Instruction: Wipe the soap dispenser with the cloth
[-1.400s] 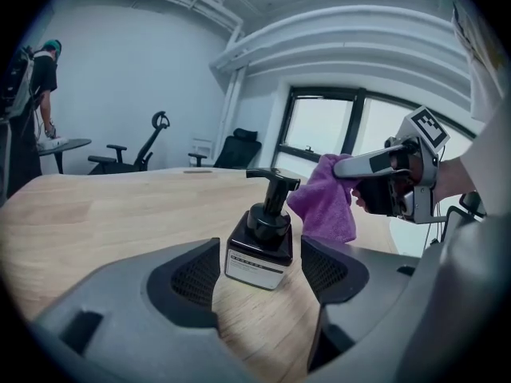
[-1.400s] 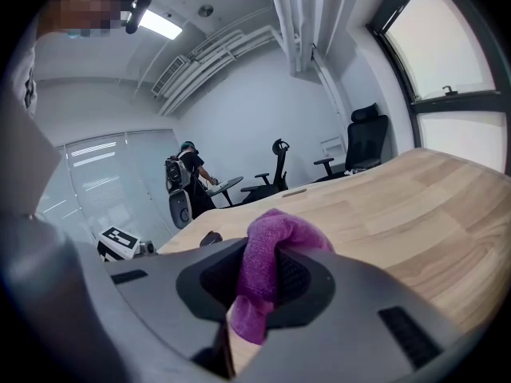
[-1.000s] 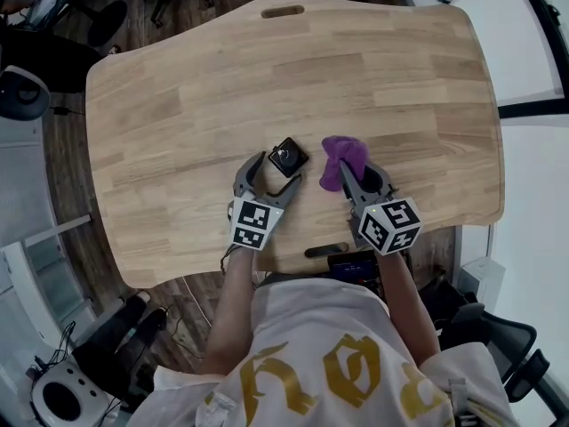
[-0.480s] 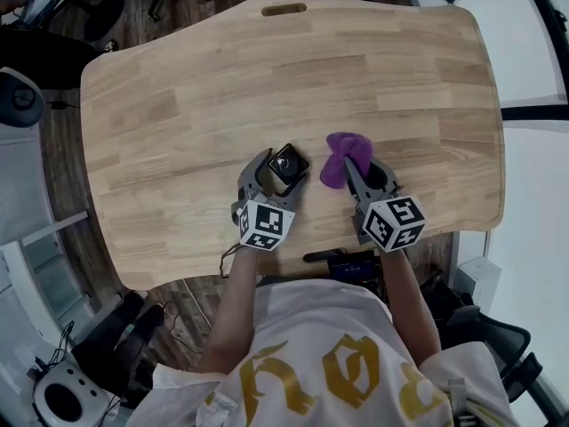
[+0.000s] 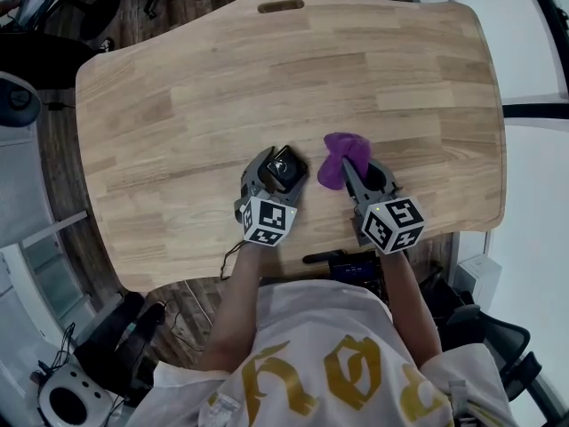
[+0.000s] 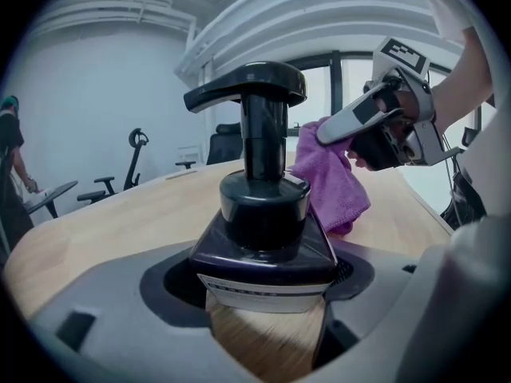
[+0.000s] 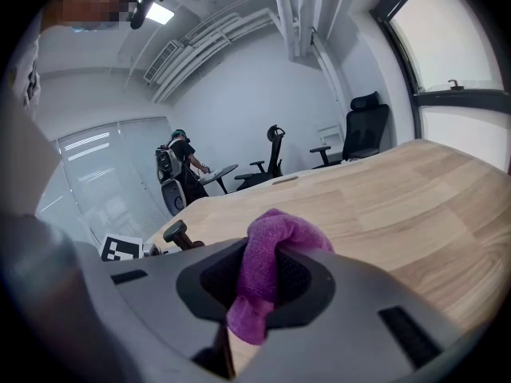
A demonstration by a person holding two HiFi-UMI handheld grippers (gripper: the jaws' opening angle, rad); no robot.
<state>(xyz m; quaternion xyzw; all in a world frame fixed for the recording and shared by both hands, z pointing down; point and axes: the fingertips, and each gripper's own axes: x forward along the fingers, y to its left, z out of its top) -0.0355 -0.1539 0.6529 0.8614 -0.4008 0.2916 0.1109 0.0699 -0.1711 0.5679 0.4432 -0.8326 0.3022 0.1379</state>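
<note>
A dark soap dispenser (image 5: 287, 165) with a black pump stands upright on the wooden table (image 5: 267, 78), near its front edge. My left gripper (image 5: 275, 173) is shut on the dispenser's base, which fills the left gripper view (image 6: 259, 214) between both pads. A purple cloth (image 5: 341, 157) hangs bunched from my right gripper (image 5: 354, 176), which is shut on it just right of the dispenser. From the left gripper view, the cloth (image 6: 334, 183) hangs close behind the pump, apart from it. In the right gripper view the cloth (image 7: 267, 258) is pinched between the jaws, and the pump top (image 7: 177, 234) shows at left.
The table's front edge lies right below both grippers. A black device (image 5: 340, 258) sits at that edge by my body. A slot (image 5: 280, 5) is cut at the far edge. Office chairs (image 7: 359, 134) and a person (image 7: 180, 164) stand beyond the table.
My left gripper has moved forward around the dispenser and its jaws have come in on the base. The right gripper with the cloth has hardly moved.
</note>
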